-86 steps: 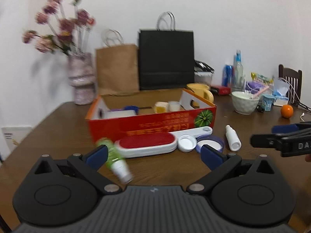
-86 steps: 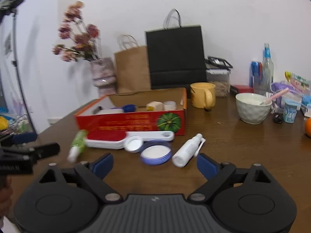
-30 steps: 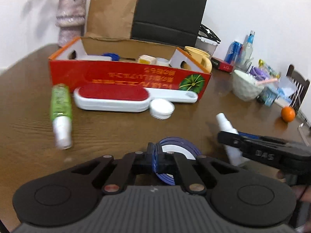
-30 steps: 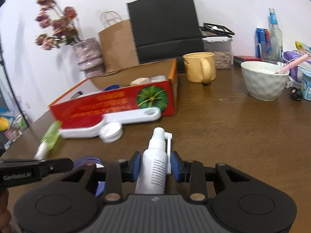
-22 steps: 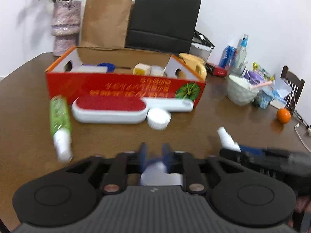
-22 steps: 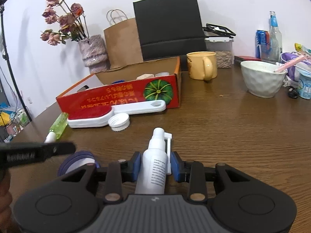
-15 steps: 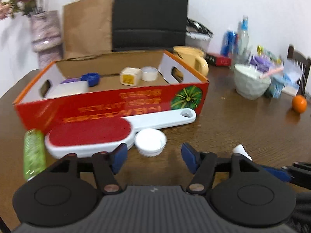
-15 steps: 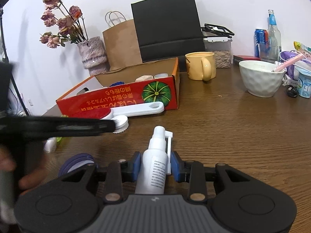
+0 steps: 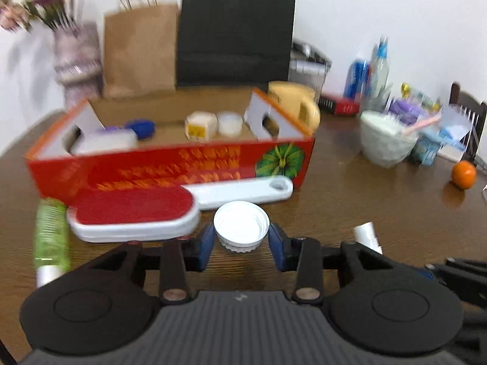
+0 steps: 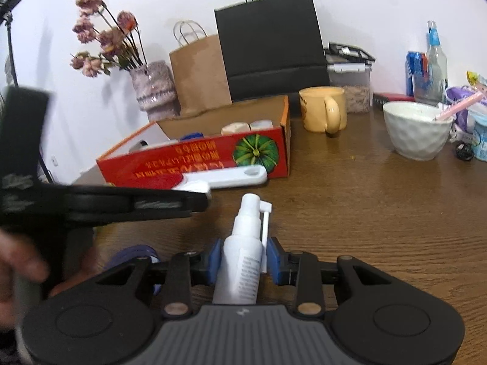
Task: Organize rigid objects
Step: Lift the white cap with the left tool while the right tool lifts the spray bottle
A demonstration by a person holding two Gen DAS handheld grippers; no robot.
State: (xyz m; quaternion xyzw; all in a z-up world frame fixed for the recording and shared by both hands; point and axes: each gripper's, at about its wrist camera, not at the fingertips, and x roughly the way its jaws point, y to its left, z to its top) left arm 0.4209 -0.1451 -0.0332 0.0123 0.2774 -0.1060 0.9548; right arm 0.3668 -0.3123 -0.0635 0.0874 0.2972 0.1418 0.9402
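My left gripper (image 9: 242,245) has its blue pads on either side of a white jar lid (image 9: 241,225) lying on the table, close to its rim; contact is unclear through blur. My right gripper (image 10: 246,260) is shut on a white spray bottle (image 10: 245,245) pointing forward. A red open box (image 9: 170,164) holds small items. A red-and-white lint brush (image 9: 158,206) lies in front of it, a green tube (image 9: 50,237) to its left. A blue-rimmed lid (image 10: 134,254) lies behind the left gripper body in the right wrist view.
A yellow mug (image 10: 324,109), a white bowl (image 10: 417,129), an orange (image 9: 463,175), bottles and packets stand on the right. A vase of flowers (image 10: 152,88), a brown bag (image 10: 199,79) and a black bag (image 10: 271,42) stand behind the box.
My left gripper let go of the blue-rimmed lid, opened, moved forward and narrowed around the white jar lid. My right gripper kept hold of the spray bottle and barely moved.
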